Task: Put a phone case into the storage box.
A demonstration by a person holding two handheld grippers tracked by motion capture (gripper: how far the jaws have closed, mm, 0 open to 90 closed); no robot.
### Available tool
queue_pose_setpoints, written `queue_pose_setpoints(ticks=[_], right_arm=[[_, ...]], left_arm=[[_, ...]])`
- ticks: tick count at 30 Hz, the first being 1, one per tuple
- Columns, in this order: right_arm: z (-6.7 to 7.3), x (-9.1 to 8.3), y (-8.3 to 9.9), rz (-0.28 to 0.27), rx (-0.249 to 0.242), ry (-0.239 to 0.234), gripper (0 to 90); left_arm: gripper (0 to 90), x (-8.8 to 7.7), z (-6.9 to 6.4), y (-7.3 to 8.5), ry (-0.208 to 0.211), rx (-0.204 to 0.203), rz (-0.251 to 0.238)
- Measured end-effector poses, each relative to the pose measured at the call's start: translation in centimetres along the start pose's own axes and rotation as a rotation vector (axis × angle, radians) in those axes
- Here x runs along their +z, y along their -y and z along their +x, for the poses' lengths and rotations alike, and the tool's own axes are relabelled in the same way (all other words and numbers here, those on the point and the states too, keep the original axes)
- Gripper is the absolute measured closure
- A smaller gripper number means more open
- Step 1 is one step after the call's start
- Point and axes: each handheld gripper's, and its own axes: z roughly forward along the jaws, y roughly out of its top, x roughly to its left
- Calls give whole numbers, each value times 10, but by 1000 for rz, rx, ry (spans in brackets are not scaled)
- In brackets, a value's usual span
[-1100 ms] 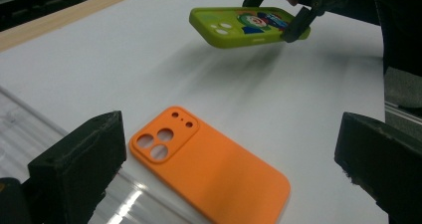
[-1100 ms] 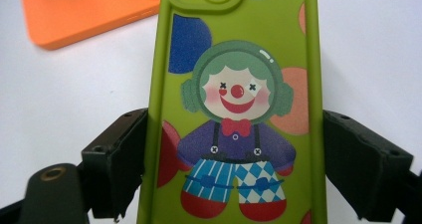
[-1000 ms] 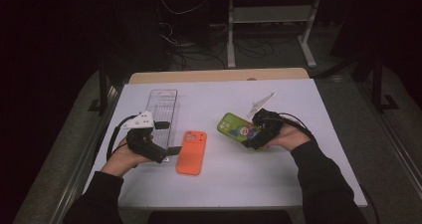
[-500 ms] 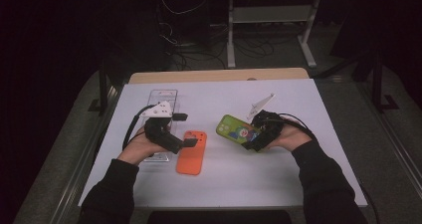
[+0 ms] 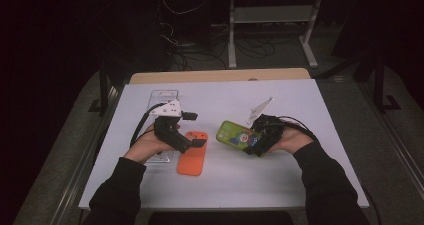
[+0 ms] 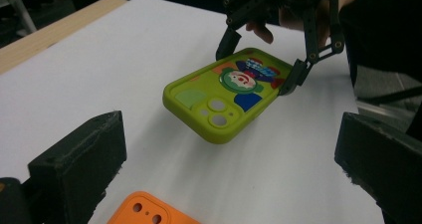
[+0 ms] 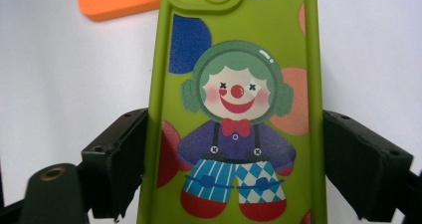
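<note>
Green clown case between tongs

A: How many phone cases are on the table?
B: Two: one green phone case with a clown print, one orange phone case left of the green one.
A: Anything else?
B: One clear plastic tray, farther left of the green case. Also two grippers, two hands.

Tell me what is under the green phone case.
The green phone case is held off the table by the right gripper; beneath it lies bare white table with its shadow. The patch directly under its middle is hidden.
</note>
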Motion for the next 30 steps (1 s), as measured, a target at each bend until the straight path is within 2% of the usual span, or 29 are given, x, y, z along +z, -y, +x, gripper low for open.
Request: queue_pose_setpoints(ticks=[3,7,9,11,12,16,17,19,24,30], right_arm=[[4,1,-1,10,-28,-17,151],[9,1,-2,9,-65,-41,151],[13,0,-3,13,-94,-62,151],[14,-1,-3,15,-102,-68,151],[16,-1,-4,20,-108,-77,151],[24,0,-7,35,-145,-99,151],[25,1,-8,39,-154,-102,151],[29,1,-10,47,-169,-113,151],[37,5,-15,53,-203,-151,151],[44,7,-21,55,-237,-160,151]], left_arm=[[0,2,-4,-2,13,39,30],[0,7,-9,-2,51,64,57],[0,11,-11,-1,60,87,95],[0,14,-13,-1,68,104,118],[0,15,-14,0,76,96,115],[0,18,-18,-1,100,111,135],[0,19,-19,-1,110,128,151],[0,22,-21,0,110,141,177],[0,30,-27,3,118,137,206],[0,36,-31,4,134,159,240]])
